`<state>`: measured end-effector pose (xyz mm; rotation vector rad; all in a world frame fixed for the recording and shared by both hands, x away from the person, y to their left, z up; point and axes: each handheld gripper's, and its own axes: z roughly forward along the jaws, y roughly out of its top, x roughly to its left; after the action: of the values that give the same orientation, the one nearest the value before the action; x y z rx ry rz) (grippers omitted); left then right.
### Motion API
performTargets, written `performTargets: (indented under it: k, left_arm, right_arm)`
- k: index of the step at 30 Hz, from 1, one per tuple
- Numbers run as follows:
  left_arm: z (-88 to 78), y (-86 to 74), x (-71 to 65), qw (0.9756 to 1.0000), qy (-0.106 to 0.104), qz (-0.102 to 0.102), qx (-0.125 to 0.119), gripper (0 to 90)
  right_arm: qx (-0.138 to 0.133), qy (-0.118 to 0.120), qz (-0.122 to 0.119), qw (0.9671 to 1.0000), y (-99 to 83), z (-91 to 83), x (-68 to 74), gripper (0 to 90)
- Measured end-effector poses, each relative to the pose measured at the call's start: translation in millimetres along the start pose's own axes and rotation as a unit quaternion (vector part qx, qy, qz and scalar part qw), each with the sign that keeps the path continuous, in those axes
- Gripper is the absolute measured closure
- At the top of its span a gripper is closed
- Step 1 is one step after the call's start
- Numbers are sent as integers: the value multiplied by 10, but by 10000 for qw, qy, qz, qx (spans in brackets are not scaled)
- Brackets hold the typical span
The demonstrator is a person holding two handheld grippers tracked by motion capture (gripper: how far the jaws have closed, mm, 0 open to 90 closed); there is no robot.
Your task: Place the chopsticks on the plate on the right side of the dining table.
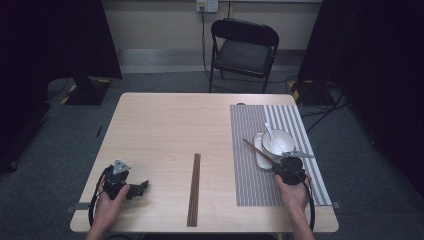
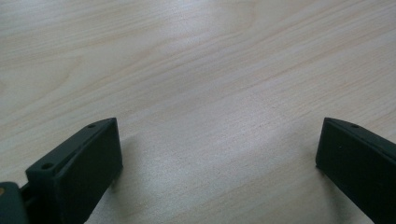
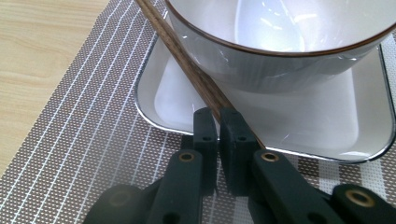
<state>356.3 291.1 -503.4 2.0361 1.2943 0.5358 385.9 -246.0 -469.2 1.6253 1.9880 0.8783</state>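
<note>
My right gripper (image 3: 218, 119) is shut on the near end of a dark wooden chopstick (image 3: 177, 51). The chopstick slants up and to the left, over the rim of a white square plate (image 3: 187, 102) and against the side of a white bowl (image 3: 280, 60). From above, the chopstick (image 1: 256, 150) runs from my right gripper (image 1: 276, 167) past the bowl (image 1: 280, 145), which holds a white spoon (image 1: 269, 131). My left gripper (image 1: 141, 189) lies at the table's near left. Its jaws stand wide apart over bare wood in the left gripper view (image 2: 219, 140), open with nothing between them.
A striped grey placemat (image 1: 250, 175) covers the right side of the light wooden table (image 1: 165, 130). A long dark brown strip (image 1: 194, 190) lies lengthwise near the front middle. Beyond the far edge stands a black folding chair (image 1: 243, 50).
</note>
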Motion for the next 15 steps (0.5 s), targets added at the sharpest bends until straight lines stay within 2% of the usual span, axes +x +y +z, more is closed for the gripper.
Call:
performTargets:
  k: [15]
  left_arm:
    - [0,0,0,10000,-1,0,-1,0]
  right_arm:
    - [-1,-94,136,9999,-7,-42,-147,850]
